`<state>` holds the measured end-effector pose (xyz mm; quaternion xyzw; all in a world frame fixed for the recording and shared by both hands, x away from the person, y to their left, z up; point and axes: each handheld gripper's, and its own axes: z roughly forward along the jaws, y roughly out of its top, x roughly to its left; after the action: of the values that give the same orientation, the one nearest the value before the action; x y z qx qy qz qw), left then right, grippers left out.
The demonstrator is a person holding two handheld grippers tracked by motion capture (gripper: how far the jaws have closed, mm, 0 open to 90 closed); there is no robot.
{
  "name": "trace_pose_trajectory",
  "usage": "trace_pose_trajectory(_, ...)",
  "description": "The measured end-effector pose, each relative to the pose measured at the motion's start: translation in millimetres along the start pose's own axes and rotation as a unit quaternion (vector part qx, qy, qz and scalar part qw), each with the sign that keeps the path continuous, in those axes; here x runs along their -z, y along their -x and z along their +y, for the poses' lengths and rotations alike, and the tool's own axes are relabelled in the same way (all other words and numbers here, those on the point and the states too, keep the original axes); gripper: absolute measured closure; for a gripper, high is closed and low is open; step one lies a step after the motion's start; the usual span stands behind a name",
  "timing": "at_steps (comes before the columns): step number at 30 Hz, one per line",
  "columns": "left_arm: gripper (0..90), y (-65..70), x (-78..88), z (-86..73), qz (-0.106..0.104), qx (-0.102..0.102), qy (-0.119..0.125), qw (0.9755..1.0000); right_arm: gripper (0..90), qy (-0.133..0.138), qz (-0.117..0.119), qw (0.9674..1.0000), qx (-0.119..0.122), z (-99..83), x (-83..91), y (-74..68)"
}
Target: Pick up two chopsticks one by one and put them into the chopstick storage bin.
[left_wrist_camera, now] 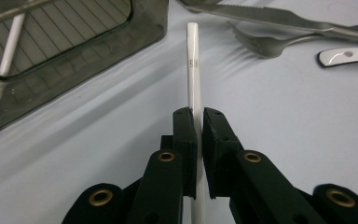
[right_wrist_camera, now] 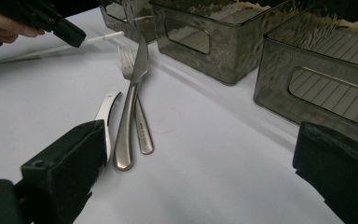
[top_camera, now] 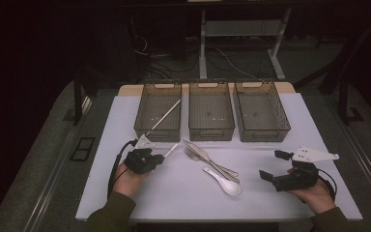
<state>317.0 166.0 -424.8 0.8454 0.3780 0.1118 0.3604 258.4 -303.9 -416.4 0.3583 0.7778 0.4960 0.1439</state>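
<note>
Left gripper (left_wrist_camera: 199, 135) has its black jaws clamped on a thin white plastic chopstick (left_wrist_camera: 193, 79) — pads press both sides of the stick, which runs straight out ahead between them, its far end lying on the white table top (left_wrist_camera: 284, 130) just beside the near corner of the leftmost smoky translucent plastic bin (left_wrist_camera: 74, 60). In the high view the same gripper (top_camera: 163, 155) sits at the front left of the table, chopstick tip (top_camera: 171, 150) poking out toward the bin front. A second white chopstick (top_camera: 164, 117) leans inside that bin, its upper end over the rim. Small grey print on the held stick, too blurred to read. Right gripper (top_camera: 273, 165) rests at the front right with jaws wide apart, nothing between them — well apart from the cutlery. Mid-table: steel table knife (top_camera: 207, 157) lying over a steel fork (top_camera: 193, 154), white ceramic soup spoon (top_camera: 224, 182) just beside. An engraved mark on the fork handle (right_wrist_camera: 142, 130), unreadable.
</note>
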Motion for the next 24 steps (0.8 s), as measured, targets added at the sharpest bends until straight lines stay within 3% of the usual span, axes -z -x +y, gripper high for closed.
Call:
trace_pose_trajectory(1, 83.7, -1.1, 1.1, 0.7, -0.001, -0.006, 0.002, 1.0000, 2.7, 0.000, 0.000, 1.0000, 0.000, 0.0, -0.1, 0.0)
trace_pose_trajectory(24, 83.7, -4.7, 33.9, 20.3, -0.005, 0.007, 0.068, 0.9976, 2.7, -0.004, 0.000, 1.0000, -0.002, -0.1, -1.1, 0.6)
